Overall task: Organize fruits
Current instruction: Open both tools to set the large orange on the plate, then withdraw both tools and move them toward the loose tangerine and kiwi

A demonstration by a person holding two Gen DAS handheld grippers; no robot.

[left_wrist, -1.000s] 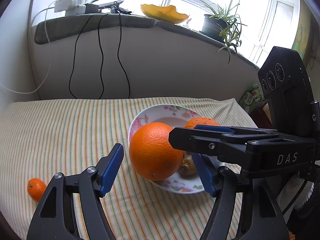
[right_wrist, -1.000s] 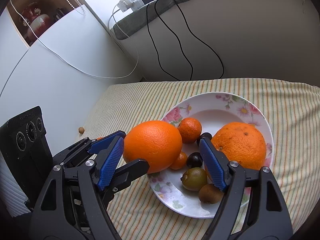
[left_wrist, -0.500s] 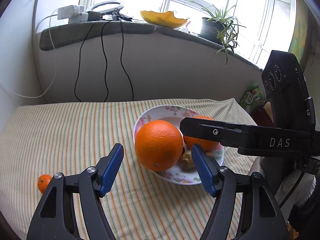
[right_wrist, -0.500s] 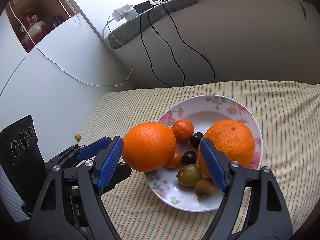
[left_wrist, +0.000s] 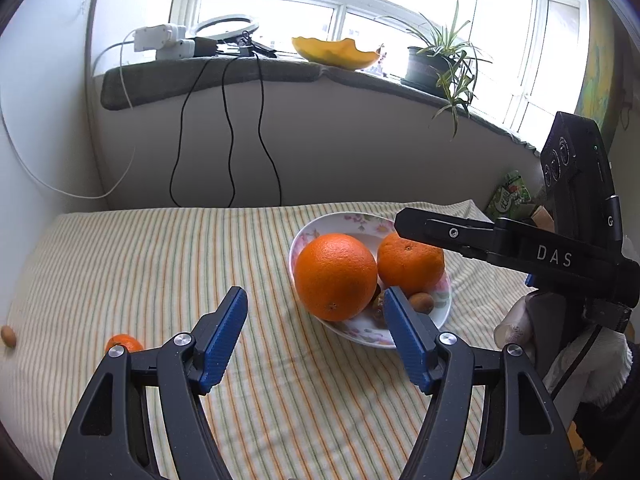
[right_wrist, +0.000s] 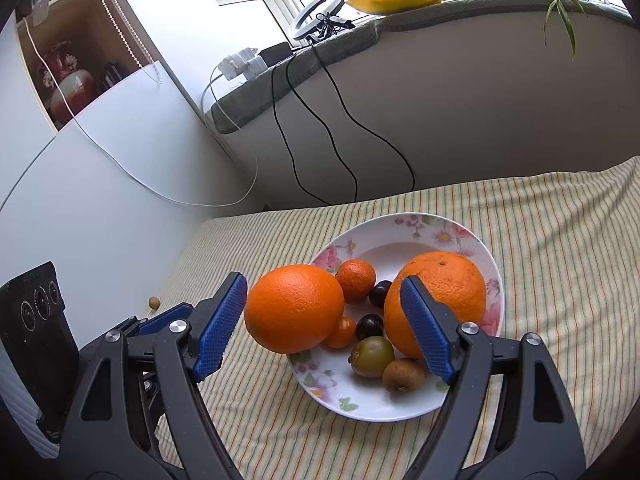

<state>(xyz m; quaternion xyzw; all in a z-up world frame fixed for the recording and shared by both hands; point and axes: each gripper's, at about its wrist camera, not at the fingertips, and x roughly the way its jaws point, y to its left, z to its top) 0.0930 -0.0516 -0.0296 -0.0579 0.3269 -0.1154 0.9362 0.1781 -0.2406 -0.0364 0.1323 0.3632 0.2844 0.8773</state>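
A floral plate (right_wrist: 448, 232) (left_wrist: 304, 236) on the striped cloth holds fruit. A big orange (right_wrist: 294, 308) (left_wrist: 335, 276) rests on its left rim. A second big orange (right_wrist: 444, 284) (left_wrist: 410, 263), a mandarin (right_wrist: 356, 281), dark plums (right_wrist: 369, 326) and kiwis (right_wrist: 372, 356) lie inside. A small mandarin (left_wrist: 124, 342) and a tiny brown fruit (left_wrist: 8, 336) (right_wrist: 153, 302) lie loose on the cloth at left. My left gripper (left_wrist: 314, 334) is open and empty, short of the plate. My right gripper (right_wrist: 322, 326) is open, jaws either side of the rim orange, not touching it.
A grey wall with hanging black cables (left_wrist: 228, 136) bounds the far side. The sill holds a power strip (left_wrist: 164, 40), a yellow bowl (left_wrist: 334, 52) and a potted plant (left_wrist: 436, 64). A white panel (right_wrist: 80, 152) stands at left. A green packet (left_wrist: 510, 196) lies beyond the cloth's right edge.
Both grippers have drawn back from the plate and risen. The big orange stays on the plate rim, now outside the left jaws. The right gripper's arm lifted clear of the second orange.
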